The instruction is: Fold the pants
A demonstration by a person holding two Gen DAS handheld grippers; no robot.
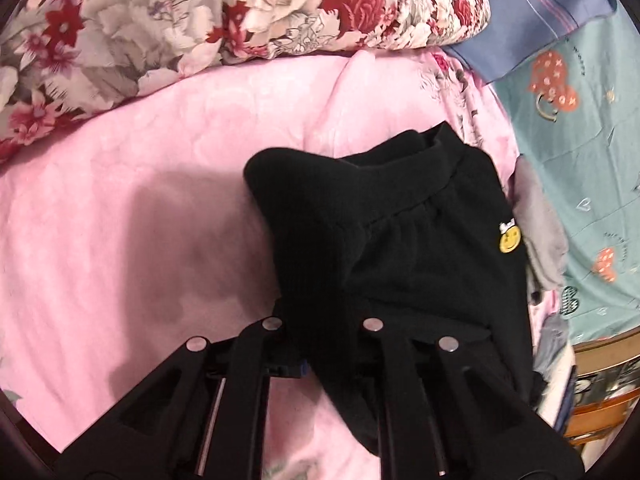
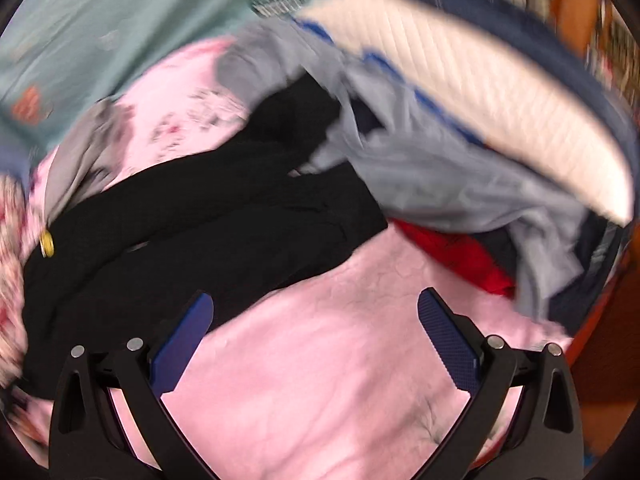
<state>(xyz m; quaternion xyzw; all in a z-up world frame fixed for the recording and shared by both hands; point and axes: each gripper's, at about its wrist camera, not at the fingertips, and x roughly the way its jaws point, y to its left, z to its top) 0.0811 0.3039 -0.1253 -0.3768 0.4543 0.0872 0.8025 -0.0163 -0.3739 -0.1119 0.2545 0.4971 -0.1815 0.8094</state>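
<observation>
Left gripper (image 1: 320,320) clamped on pants (image 1: 400,248), frame centre, waistband upper right. Right gripper (image 2: 316,328) spread wide, holding nothing; view blurred. Advice: keep clamp firm, lay fold flat, align edges. Surface: pink blanket (image 1: 140,220). Floral quilt (image 1: 160,20) top, clothes pile (image 2: 460,184) right.

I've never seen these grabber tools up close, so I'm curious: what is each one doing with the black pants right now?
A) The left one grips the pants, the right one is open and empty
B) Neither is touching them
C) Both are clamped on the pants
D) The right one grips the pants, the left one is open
A: the left gripper is closed on a bunch of the black pants, while the right gripper is spread wide over the pink bedspread, holding nothing.
</observation>
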